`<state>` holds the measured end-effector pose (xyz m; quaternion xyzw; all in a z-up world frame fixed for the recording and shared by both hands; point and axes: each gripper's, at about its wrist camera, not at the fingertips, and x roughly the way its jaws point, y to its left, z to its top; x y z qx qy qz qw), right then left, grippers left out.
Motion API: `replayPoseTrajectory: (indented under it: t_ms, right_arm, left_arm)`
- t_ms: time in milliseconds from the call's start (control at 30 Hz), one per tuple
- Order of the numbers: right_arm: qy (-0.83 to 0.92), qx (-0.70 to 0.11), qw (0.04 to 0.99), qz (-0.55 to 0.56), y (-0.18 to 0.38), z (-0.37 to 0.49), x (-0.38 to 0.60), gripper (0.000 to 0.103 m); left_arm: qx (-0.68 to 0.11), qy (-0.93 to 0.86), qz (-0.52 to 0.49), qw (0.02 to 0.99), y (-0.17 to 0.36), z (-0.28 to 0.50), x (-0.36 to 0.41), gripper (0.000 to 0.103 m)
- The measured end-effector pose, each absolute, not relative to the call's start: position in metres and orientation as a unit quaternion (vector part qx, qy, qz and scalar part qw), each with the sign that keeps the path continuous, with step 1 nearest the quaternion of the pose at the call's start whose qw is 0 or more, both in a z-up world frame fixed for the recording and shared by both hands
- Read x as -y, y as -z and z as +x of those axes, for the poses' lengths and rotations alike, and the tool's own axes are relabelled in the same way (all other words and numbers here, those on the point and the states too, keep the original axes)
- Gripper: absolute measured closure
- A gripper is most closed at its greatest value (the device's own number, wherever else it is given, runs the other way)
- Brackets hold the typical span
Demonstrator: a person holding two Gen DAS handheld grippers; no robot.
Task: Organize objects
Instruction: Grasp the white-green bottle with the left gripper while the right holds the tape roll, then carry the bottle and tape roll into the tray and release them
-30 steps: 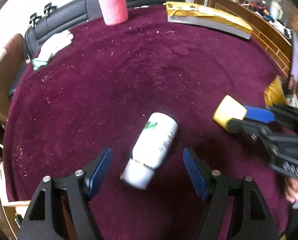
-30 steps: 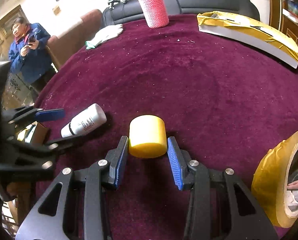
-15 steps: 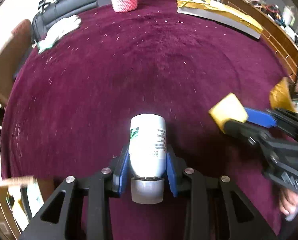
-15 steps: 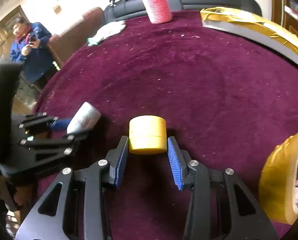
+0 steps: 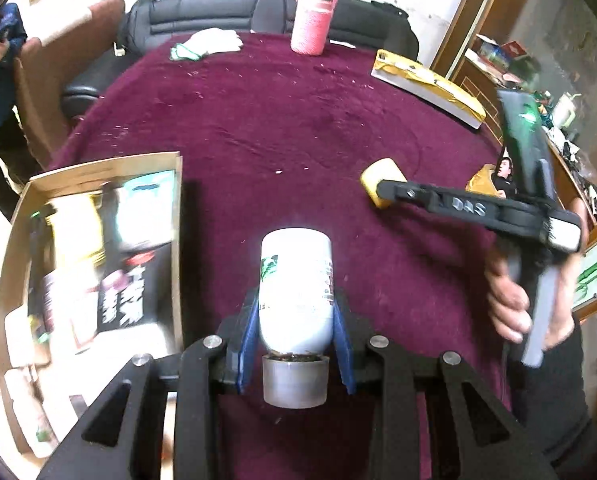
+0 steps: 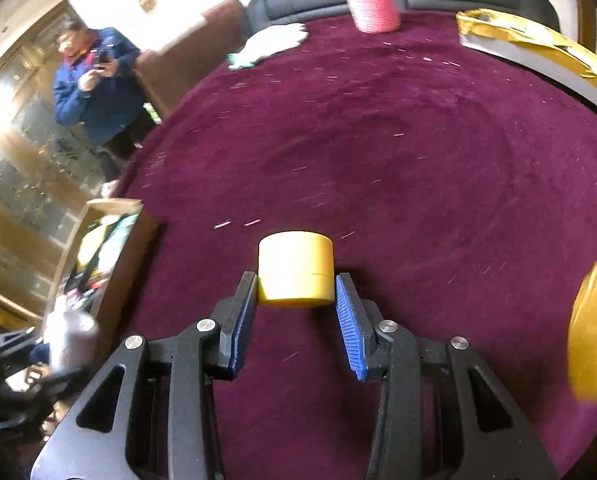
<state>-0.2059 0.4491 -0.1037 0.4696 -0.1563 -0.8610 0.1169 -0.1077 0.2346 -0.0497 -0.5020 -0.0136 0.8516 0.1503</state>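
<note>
The left gripper (image 5: 296,344) clamps the white bottle (image 5: 296,284), long axis pointing forward; the cardboard box (image 5: 98,172) lies to its left. The right gripper (image 6: 296,312) pinches the yellow jar (image 6: 295,268).

White bottle (image 5: 296,280) with green print and grey cap; yellow jar (image 6: 295,272); maroon tablecloth (image 6: 398,152); pink flask (image 5: 312,24) at twelve o'clock.

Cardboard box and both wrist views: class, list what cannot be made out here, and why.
- Cardboard box contents, left wrist view: motion blur; labels unreadable.
- White bottle print, left wrist view: too small, partly behind fingers.
- Tape roll, right wrist view: cut off by edge, blurred.
- Yellow jar base, right wrist view: cannot tell whether it touches the cloth.
</note>
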Motion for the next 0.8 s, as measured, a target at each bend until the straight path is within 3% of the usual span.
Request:
replayPoseTrajectory:
  t_ms: [333,800]
  right_arm:
    - [0.867,0.171,0.153,0.443,0.077,-0.12,-0.374,0.064]
    - [0.854,0.11,0.237,0.449,0.065,-0.109,-0.261,0.063]
  left_arm:
    - [0.059,-0.856,-0.493,0.144,0.041,-0.074,-0.179,0.07]
    - [0.098,-0.857,-0.5,0.078,0.052,-0.046,-0.077,0.07]
